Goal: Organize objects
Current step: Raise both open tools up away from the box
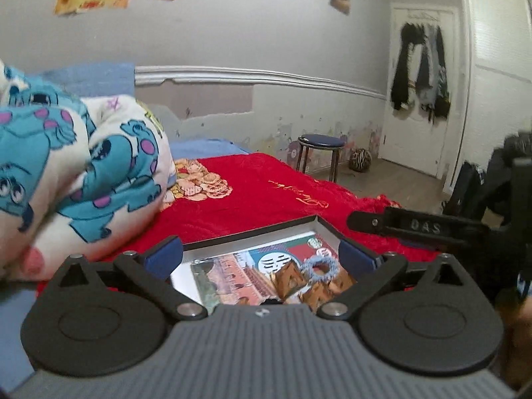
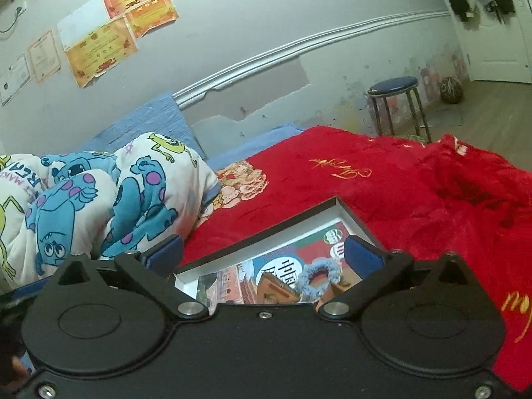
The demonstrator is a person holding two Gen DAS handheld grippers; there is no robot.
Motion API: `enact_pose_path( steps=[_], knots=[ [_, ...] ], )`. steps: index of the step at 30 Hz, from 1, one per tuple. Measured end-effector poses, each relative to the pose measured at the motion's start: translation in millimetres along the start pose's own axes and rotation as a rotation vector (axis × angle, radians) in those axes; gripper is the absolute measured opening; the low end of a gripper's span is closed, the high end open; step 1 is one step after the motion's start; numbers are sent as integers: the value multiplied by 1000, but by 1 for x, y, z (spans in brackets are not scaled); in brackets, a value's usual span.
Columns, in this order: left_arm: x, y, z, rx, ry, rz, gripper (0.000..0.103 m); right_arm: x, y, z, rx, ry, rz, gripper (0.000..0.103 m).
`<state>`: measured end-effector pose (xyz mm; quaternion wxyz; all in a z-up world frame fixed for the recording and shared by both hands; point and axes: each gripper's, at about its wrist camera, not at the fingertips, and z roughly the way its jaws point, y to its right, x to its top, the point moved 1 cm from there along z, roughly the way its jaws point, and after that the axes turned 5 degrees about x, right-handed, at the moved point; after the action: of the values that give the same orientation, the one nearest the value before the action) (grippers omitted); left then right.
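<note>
Just past my left gripper (image 1: pixel 261 254), whose blue-padded fingers (image 1: pixel 164 254) are spread wide with nothing between them, sits the shallow black-rimmed box (image 1: pixel 252 231) on the red blanket (image 1: pixel 252 186). My right gripper (image 2: pixel 262 254) is spread as wide and pinches nothing either; from the left view one of its black fingers reaches in at 3 o'clock, above the box's right corner.

Inside the box, at 6 o'clock in both views, a blue-grey scrunchie (image 1: pixel 322 267) lies on some brown wooden pieces (image 1: pixel 287 282) over a printed card (image 1: pixel 232 266).

Open blanket runs beyond the box's far rim towards 12 and 1 o'clock. At 9 to 10 o'clock a bunched cartoon-monster quilt (image 1: pixel 76 166) rises high, close to the box's left end. A blue-topped stool (image 1: pixel 321 141) stands off the bed's far edge at 1 o'clock, with a striped ball (image 1: pixel 361 159) on the floor near it, before a white door (image 1: pixel 419 99) hung with dark clothes.
</note>
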<state>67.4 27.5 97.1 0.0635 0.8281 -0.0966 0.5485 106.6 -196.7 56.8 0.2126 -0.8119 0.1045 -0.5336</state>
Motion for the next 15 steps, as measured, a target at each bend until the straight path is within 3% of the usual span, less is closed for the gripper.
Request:
enact_pose_path(
  steps=[15],
  knots=[
    [-58, -15, -7, 34, -61, -54, 103, -44, -6, -27, -26, -57, -1, 102]
  ],
)
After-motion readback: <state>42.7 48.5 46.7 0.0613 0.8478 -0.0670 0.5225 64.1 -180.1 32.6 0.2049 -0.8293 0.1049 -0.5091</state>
